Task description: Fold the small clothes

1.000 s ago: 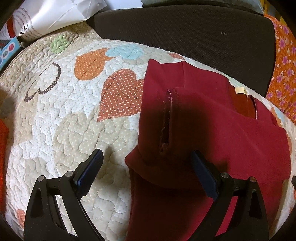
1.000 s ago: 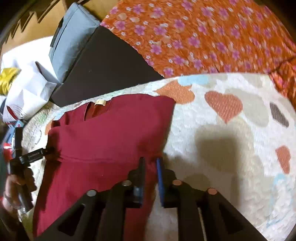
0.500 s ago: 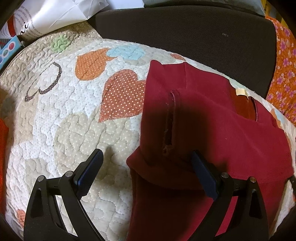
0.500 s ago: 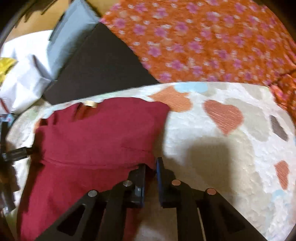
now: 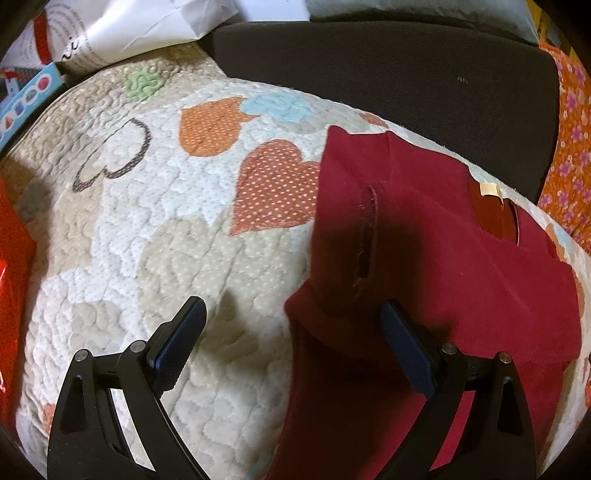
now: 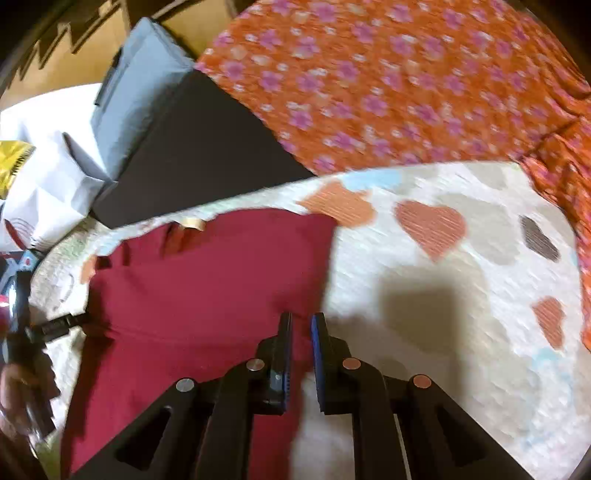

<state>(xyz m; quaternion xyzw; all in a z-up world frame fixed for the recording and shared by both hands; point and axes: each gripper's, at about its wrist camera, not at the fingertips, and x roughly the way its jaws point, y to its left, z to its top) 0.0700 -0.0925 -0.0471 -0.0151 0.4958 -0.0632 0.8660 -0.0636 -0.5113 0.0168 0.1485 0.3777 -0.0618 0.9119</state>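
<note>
Black-framed left gripper point(image 5: 291, 332), blue pads on its fingertips point(image 5: 404, 347), stands spread wide with nothing between the pads; one pad hovers over bare quilt, the other over the near folded edge of the dark red knit shirt point(image 5: 443, 258). Right gripper point(image 6: 300, 354) has its jaws drawn nearly together, a narrow gap remaining, at the shirt's right edge; whether cloth is pinched in that gap cannot be told, as the view is motion-blurred. Shirt lies flat on the cream quilted blanket with heart patches point(image 5: 166, 240), collar and its small tan neck label point(image 5: 489, 189) pointing away from the grippers, the left sleeve apparently turned in over the body so a raised fold runs across the near part. Beyond the quilt: a dark brown cushion point(image 5: 388, 70), orange floral cloth point(image 6: 388, 74), white paper bag point(image 5: 140, 26). Handling judgement: fabric is light, soft and limp, with no stiffness to carry a fold by itself; it will sag from any single pinch and may drag on the textured quilt. Best holds are at doubled edges, such as the sleeve fold or side seam, taking both layers together, one gripper per corner, so the fold line stays straight. Risk: catching only the top layer and undoing the sleeve fold.
</note>
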